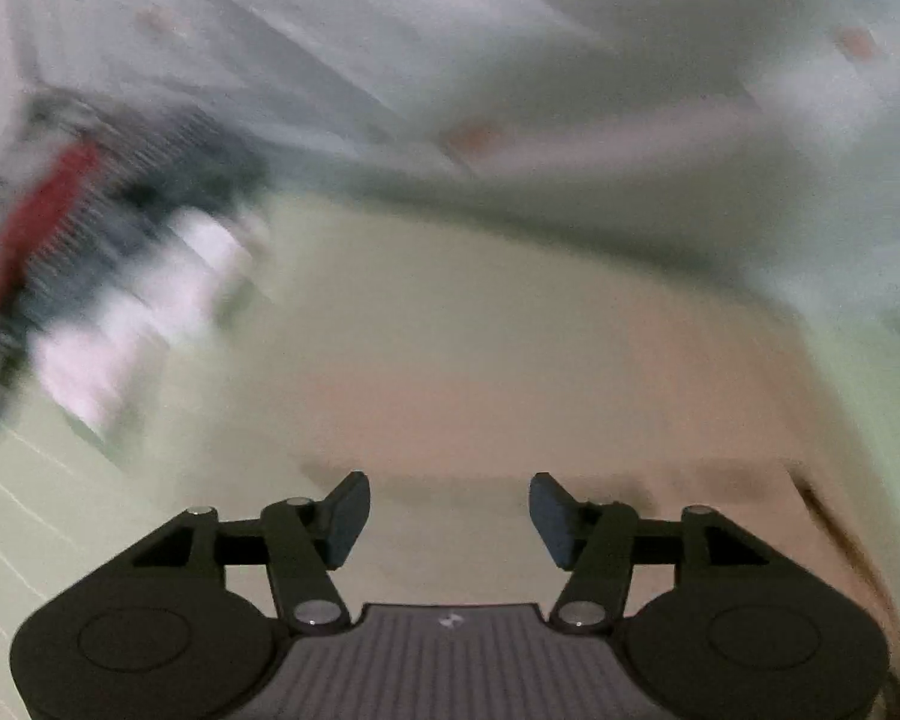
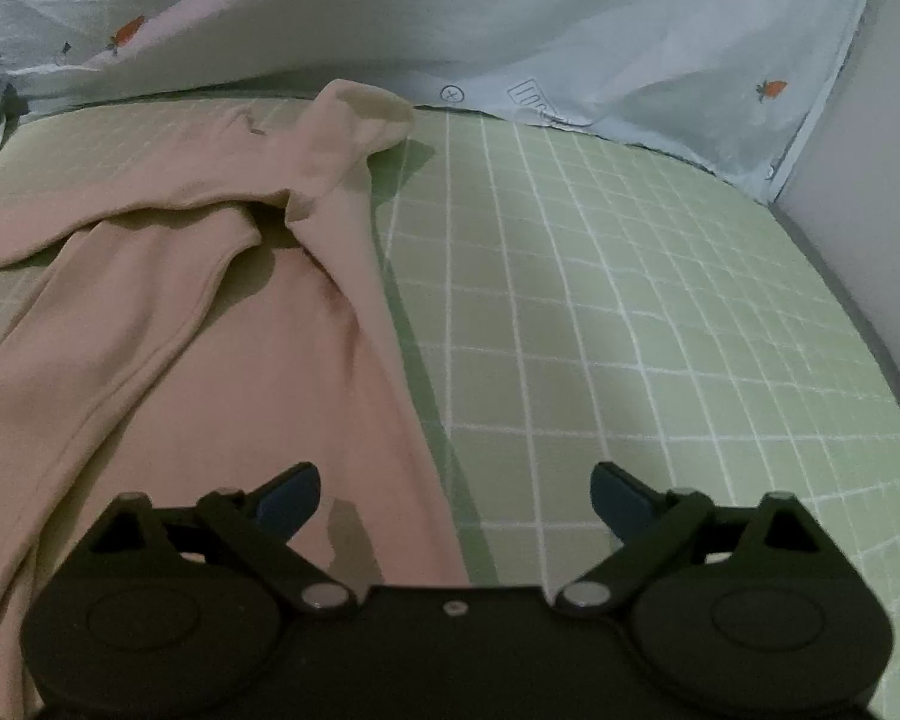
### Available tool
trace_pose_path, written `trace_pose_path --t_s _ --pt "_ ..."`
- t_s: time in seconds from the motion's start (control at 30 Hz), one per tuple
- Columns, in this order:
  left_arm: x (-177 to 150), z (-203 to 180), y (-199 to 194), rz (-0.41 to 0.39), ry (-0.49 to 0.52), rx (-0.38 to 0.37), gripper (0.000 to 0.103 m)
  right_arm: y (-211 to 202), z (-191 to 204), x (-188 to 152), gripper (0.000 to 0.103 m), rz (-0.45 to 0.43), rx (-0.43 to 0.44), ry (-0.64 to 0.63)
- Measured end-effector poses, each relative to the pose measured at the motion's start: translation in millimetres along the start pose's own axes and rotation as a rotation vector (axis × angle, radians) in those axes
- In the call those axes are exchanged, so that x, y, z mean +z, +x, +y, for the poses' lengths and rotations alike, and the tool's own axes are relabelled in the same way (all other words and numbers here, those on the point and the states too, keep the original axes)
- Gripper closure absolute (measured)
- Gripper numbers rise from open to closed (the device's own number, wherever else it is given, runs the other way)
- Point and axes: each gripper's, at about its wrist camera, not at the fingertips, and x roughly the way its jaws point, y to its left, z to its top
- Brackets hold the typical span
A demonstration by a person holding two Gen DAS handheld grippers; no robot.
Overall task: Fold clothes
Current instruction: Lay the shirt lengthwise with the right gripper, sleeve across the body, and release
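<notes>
A beige long-sleeved garment (image 2: 222, 324) lies spread on a green checked bed sheet (image 2: 630, 312), one sleeve end (image 2: 360, 114) bunched up at the far side. My right gripper (image 2: 456, 498) hovers open over the garment's right edge, nothing between its fingers. The left wrist view is heavily blurred. There the same beige garment (image 1: 480, 372) fills the middle, and my left gripper (image 1: 450, 516) stands open just above it, its pads apart with no cloth between them.
A pale blue-white quilt with small orange prints (image 2: 630, 30) is heaped along the far side of the bed. A blurred pile of dark, red and white clothes (image 1: 90, 252) lies at the left. A grey wall (image 2: 882, 180) borders the bed on the right.
</notes>
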Motion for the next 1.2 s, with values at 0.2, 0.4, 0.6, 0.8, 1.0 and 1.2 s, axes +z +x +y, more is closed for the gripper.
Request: trace_pose_path --t_s 0.2,0.4,0.6,0.8,1.0,1.2 --pt "-75.1 -74.8 -2.7 0.179 0.239 -0.16 0.043 -13.4 -11.6 -15.8 0.037 0.011 0.065 0.024" --pt "-105.0 -78.6 3.9 0.272 0.222 -0.134 0.04 -18.4 -22.2 -38.7 0.057 0.057 0.143 0.083" --pt "-117.8 -68.5 -0.2 0.263 0.17 -0.141 0.027 -28.3 -29.9 -50.7 0.098 0.044 0.241 0.179" --pt "-117.5 -73.5 2.8 0.274 0.208 -0.125 0.025 -54.9 -4.4 -43.5 0.099 -0.046 0.233 0.076" --pt "-119.2 -68.5 -1.6 0.301 0.223 -0.144 0.023 -69.7 36.4 -32.3 0.099 -0.086 0.317 -0.011" --pt "-118.8 -67.8 -2.6 0.32 0.257 -0.164 0.023 -52.3 72.0 -29.5 0.096 0.003 0.411 0.026"
